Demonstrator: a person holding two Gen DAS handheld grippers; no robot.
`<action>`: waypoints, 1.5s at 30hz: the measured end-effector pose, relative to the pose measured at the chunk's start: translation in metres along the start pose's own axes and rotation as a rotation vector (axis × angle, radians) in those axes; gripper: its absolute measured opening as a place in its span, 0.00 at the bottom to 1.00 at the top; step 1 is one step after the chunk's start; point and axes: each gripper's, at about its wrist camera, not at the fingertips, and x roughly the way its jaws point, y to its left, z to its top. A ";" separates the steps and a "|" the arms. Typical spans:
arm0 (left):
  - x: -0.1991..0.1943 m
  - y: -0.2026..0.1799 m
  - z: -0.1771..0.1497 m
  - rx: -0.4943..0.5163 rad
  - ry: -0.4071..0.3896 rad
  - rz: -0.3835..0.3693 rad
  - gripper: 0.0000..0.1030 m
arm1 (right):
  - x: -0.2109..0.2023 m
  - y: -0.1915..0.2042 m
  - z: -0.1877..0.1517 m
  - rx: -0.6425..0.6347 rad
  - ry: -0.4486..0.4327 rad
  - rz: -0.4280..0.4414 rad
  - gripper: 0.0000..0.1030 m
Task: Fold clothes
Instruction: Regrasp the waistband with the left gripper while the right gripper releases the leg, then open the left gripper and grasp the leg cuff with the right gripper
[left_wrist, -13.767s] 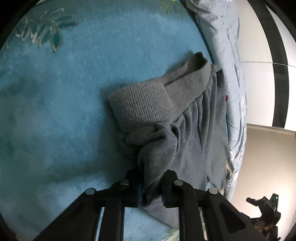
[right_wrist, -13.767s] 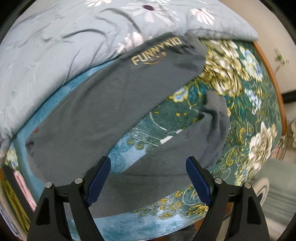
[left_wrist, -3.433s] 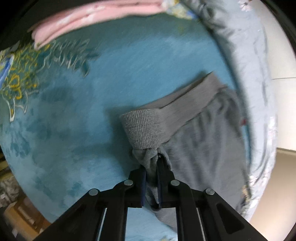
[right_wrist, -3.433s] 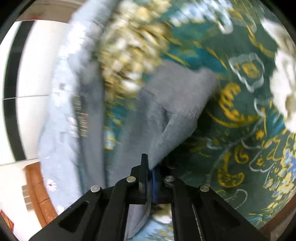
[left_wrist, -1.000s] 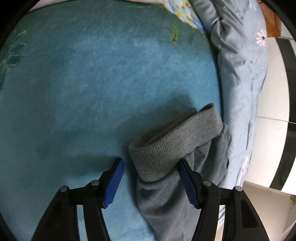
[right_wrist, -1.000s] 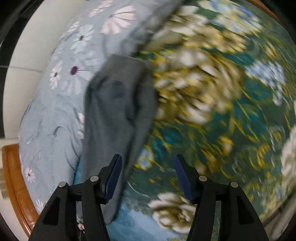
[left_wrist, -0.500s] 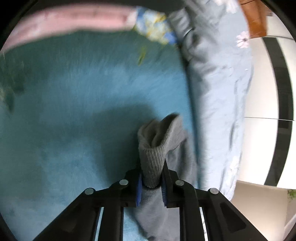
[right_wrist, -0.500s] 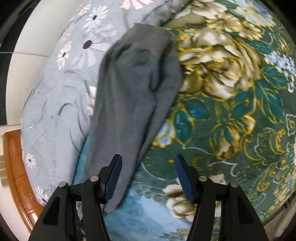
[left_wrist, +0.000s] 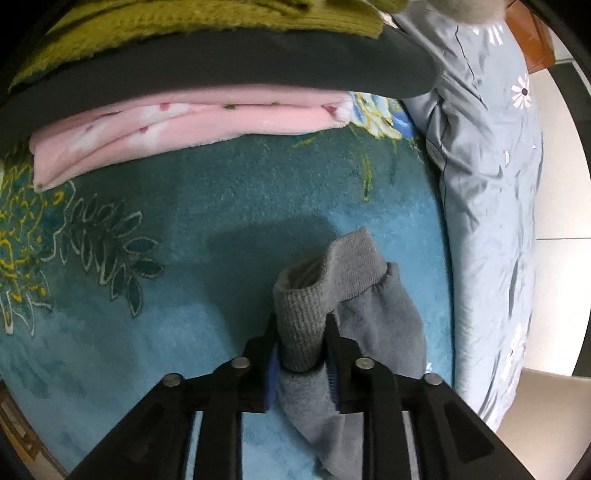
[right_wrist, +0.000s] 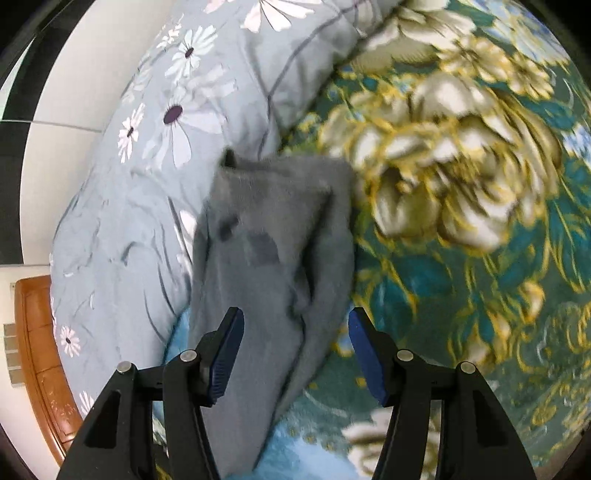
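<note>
Two wrist views show opposite ends of one grey garment lying on a teal flowered blanket. Left view: the left gripper pinches the ribbed cuff between its blue pads, the jaws easing open at this moment with the bunched knit filling the gap; the cuff stands up from the blanket and casts a shadow beyond it. Only this view shows a pile of folded clothes at the far edge: a pink flowered piece on the blanket, a dark one above it, an olive knit on top. Right view: the right gripper hangs spread above the garment's other end, its pads clear of the cloth; that end lies flat, its upper corner against a pale blue daisy-print quilt. Only this view shows the blanket's large cream and gold blossoms, somewhat blurred. Open blanket lies left of the cuff and right of the flat end. The quilt borders the garment's whole length; beyond it are a white tiled wall and a brown wooden bed frame.
</note>
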 end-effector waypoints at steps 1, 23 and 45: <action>0.000 -0.018 0.006 0.002 0.013 0.027 0.38 | 0.003 0.002 0.006 0.000 -0.009 0.002 0.59; -0.041 -0.082 -0.104 0.162 0.268 -0.007 0.51 | 0.026 -0.004 0.039 0.038 0.004 0.146 0.07; -0.027 -0.129 -0.131 0.291 0.341 0.070 0.55 | 0.067 -0.038 0.053 0.060 0.017 0.035 0.42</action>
